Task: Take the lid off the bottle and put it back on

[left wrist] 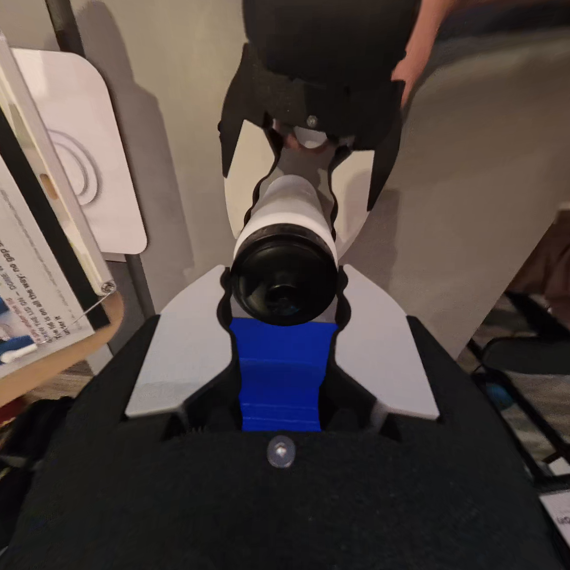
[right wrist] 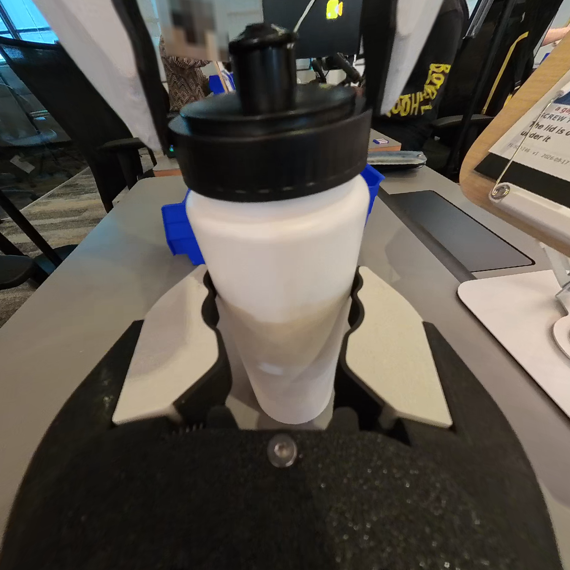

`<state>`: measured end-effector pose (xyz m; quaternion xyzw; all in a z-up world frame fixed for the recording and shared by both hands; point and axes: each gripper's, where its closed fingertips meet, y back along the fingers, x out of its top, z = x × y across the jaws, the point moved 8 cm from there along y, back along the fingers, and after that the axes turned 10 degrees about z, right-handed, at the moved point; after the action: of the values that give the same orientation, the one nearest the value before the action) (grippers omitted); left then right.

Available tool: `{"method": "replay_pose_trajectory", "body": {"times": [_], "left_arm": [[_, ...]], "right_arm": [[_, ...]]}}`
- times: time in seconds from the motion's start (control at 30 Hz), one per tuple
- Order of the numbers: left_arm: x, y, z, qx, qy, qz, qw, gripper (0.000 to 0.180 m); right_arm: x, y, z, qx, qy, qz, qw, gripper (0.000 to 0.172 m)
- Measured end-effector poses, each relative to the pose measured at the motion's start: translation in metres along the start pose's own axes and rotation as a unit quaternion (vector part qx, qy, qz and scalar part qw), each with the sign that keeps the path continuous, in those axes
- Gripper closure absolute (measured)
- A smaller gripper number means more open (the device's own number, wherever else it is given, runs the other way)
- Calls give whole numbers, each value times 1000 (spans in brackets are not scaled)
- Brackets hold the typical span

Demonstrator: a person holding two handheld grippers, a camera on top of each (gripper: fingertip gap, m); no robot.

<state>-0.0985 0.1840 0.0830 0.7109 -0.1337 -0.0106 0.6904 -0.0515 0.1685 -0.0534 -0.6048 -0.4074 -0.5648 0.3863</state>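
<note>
While the right gripper [right wrist: 282, 303] is clamping the white bottle [right wrist: 277, 262], the left gripper [left wrist: 283, 293] is squeezing its black lid [left wrist: 283, 287].

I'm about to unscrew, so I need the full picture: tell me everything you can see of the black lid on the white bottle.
The round black plastic screw lid sits on the white plastic bottle, with a ribbed skirt, a flat top and a tall black spout at its centre. It looks seated, though slightly tilted. The left hand-held gripper closes on its skirt from above, pads at both sides. The right hand-held gripper clamps the bottle's body.
</note>
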Motion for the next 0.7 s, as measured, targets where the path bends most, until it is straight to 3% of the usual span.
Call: {"method": "replay_pose_trajectory", "body": {"times": [0.1,0.17,0.27,0.33,0.5,0.6,0.7], "left_arm": [[3,0,2,10,-24,-22,999,116],[4,3,3,16,6,-15,1000,113],[3,13,3,39,90,29,995,77],[0,19,2,84,166,67,980,72],[-15,9,11,144,378,92,910,78],[-18,-1,13,145,436,100,883,88],[-17,-6,10,128,454,104,876,110]], "right_arm": [[0,0,0,0,-1,-2,1000,88],[0,-1,0,-2,-1,-5,1000,88],[0,-1,0,-6,0,-6,1000,88],[0,-1,0,-6,-1,-2,1000,88],[0,-1,0,-6,0,-7,1000,88],[0,-2,0,-7,1,-9,1000,88],[0,-2,0,-6,1,-9,1000,88]]}}
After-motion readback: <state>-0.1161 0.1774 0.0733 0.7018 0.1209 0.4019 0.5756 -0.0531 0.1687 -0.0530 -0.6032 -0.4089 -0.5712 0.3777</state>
